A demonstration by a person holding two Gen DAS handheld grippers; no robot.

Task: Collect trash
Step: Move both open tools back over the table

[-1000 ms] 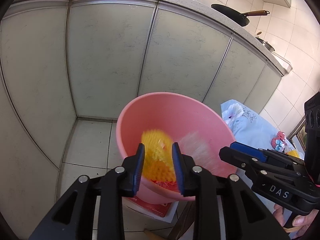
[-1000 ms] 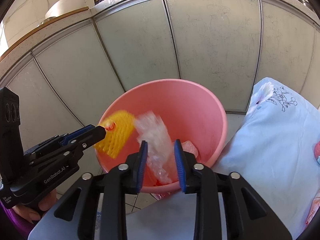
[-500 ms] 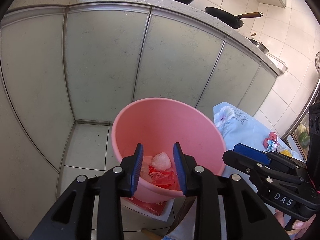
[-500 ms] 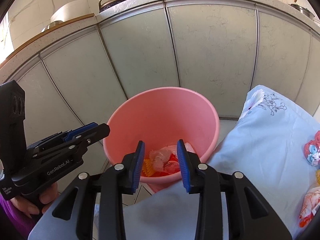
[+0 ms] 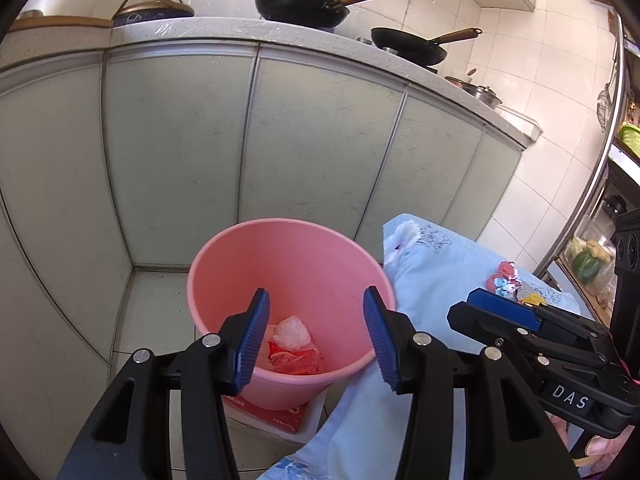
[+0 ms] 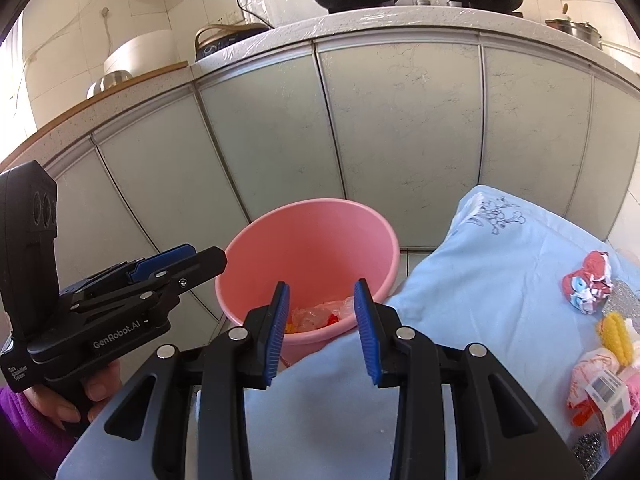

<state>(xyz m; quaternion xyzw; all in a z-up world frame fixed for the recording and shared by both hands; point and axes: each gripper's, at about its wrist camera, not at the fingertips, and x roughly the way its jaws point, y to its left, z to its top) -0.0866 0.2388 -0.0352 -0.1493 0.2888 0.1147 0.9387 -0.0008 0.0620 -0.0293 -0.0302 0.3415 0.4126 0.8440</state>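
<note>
Both left tongs (image 5: 316, 334) and right tongs (image 6: 322, 330) spread, empty, above bin (image 6: 384, 236) holding dropped scraps; drop step apparently done; next: swing right to trash (image 6: 588, 282) on counter (image 6: 480, 280).

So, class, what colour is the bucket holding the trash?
Pink: the bucket is plain salmon-pink plastic, best seen in the left wrist view.
</note>
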